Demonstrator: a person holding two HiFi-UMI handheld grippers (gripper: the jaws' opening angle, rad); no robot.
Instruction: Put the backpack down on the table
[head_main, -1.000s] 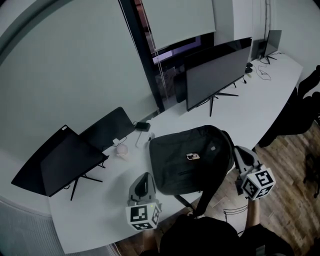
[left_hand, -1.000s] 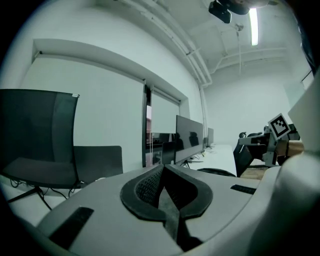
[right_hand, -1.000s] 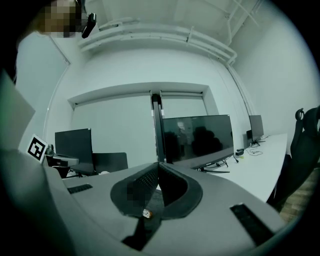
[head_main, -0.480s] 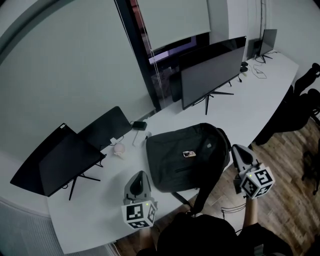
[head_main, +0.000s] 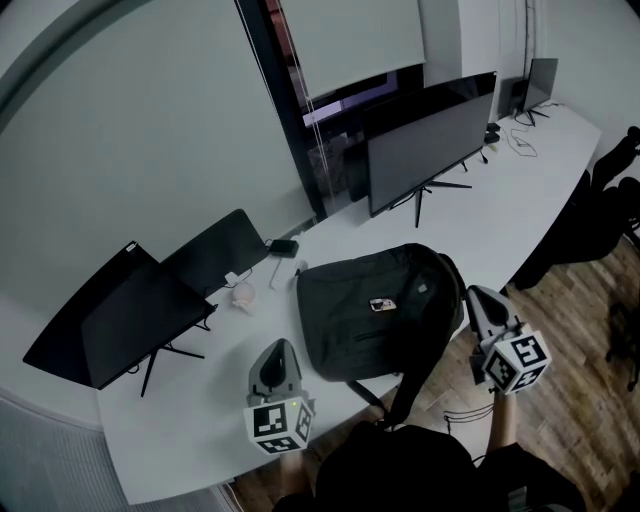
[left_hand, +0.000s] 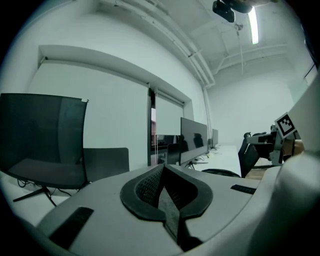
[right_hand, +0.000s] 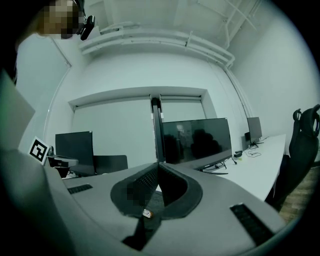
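A black backpack (head_main: 380, 310) lies flat on the white table (head_main: 200, 420), near its front edge. One of its straps (head_main: 412, 378) hangs over the edge toward the person. My left gripper (head_main: 278, 346) hovers just left of the bag, jaws shut with nothing in them. My right gripper (head_main: 472, 294) is beside the bag's right side, off the table edge, also shut and holding nothing that I can see. In the left gripper view the jaws (left_hand: 162, 170) meet, with the backpack (left_hand: 220, 172) low beyond them. The closed jaws (right_hand: 158, 166) in the right gripper view face the monitors.
A large monitor (head_main: 430, 140) stands behind the bag and a smaller one (head_main: 120, 325) at the left. A dark flat panel (head_main: 215, 255), a small white object (head_main: 243, 293) and a charger (head_main: 283, 247) lie between them. Black office chairs (head_main: 610, 190) stand on the wooden floor (head_main: 580, 400) at right.
Only the head camera has shifted a little. The backpack and both grippers stay where they were.
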